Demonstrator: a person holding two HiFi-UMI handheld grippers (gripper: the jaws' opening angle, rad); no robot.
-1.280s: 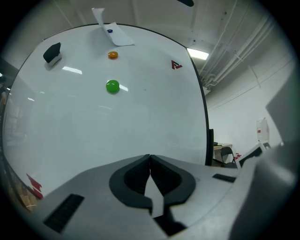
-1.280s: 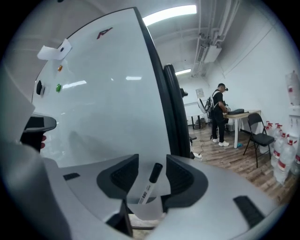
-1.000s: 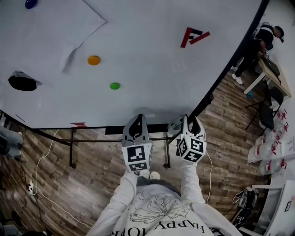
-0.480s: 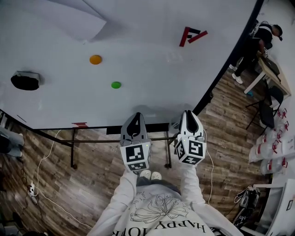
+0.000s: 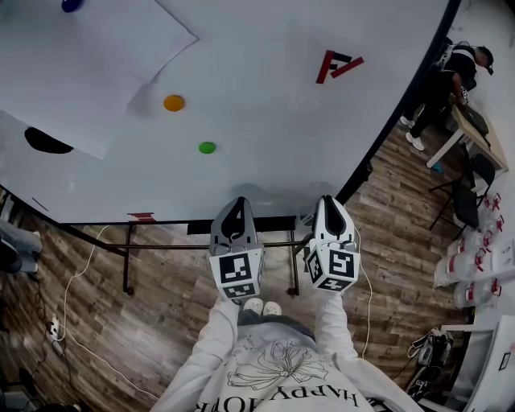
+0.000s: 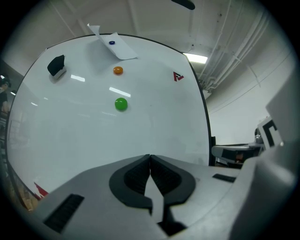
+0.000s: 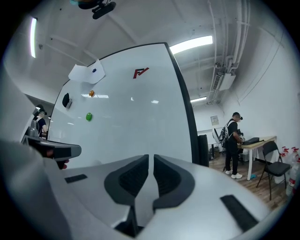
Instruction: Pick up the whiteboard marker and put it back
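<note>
No whiteboard marker shows in any view. In the head view my left gripper (image 5: 236, 208) and right gripper (image 5: 333, 201) are held side by side, level, in front of the lower edge of the whiteboard (image 5: 273, 137). The left gripper (image 6: 150, 157) has its pads pressed together with nothing between them. The right gripper (image 7: 151, 157) has its jaws closing to a narrow slit, and nothing is between them. The support bar under the board is hidden behind both grippers.
The board carries a green magnet (image 5: 208, 147), an orange magnet (image 5: 174, 103), a blue magnet (image 5: 72, 4), a loose paper sheet (image 5: 88, 64), a black eraser (image 5: 47, 141) and a red logo (image 5: 338, 64). A person (image 5: 459, 68) stands by a table (image 5: 475, 133) at the far right. Cables (image 5: 56, 326) lie on the wood floor.
The right gripper rose a little, straightened, and its jaws narrowed from wide apart to a slit. The paper sheet swung down over part of the eraser. The left gripper stayed put.
</note>
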